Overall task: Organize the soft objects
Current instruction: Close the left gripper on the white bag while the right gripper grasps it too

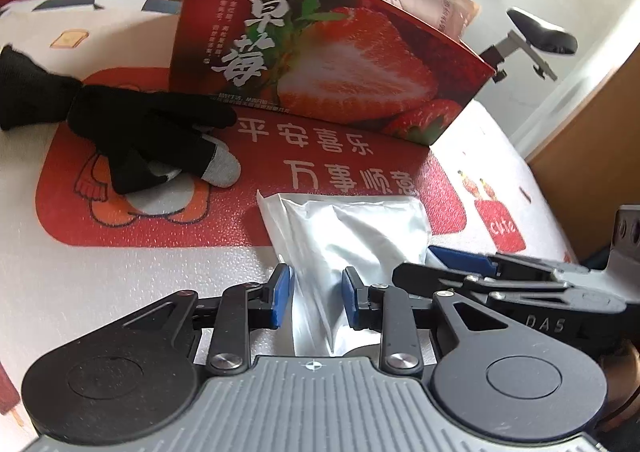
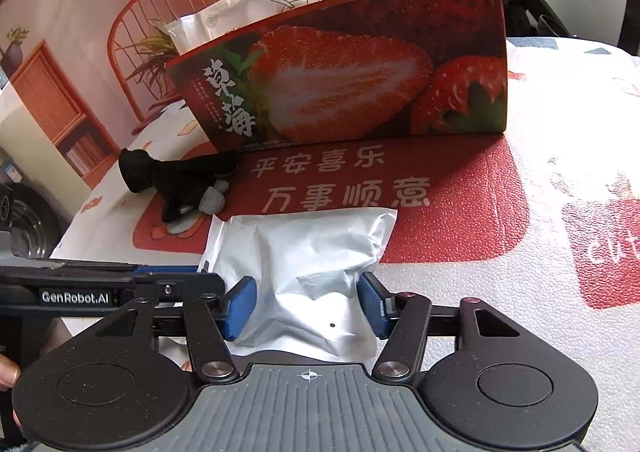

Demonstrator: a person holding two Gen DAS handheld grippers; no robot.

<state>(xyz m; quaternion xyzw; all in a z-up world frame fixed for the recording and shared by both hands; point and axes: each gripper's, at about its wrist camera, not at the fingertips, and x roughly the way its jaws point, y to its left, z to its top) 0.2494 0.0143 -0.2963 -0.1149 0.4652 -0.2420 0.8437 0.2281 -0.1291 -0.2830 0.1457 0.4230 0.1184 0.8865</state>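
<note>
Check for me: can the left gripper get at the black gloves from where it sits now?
Probably yes. The black gloves lie in the open on the red mat, ahead and left of the left gripper. Nothing stands between them, but its jaws straddle the white pouch, which it must clear first.

Left gripper (image 1: 316, 298), right gripper (image 2: 307, 306): jaws part-closed, side by side.

Bench (image 2: 560, 156) with printed cover: strawberry box (image 2: 360, 84) at 12 o'clock, black glove (image 2: 180, 180) at 10 o'clock, white pouch (image 2: 304, 252) at centre.
</note>
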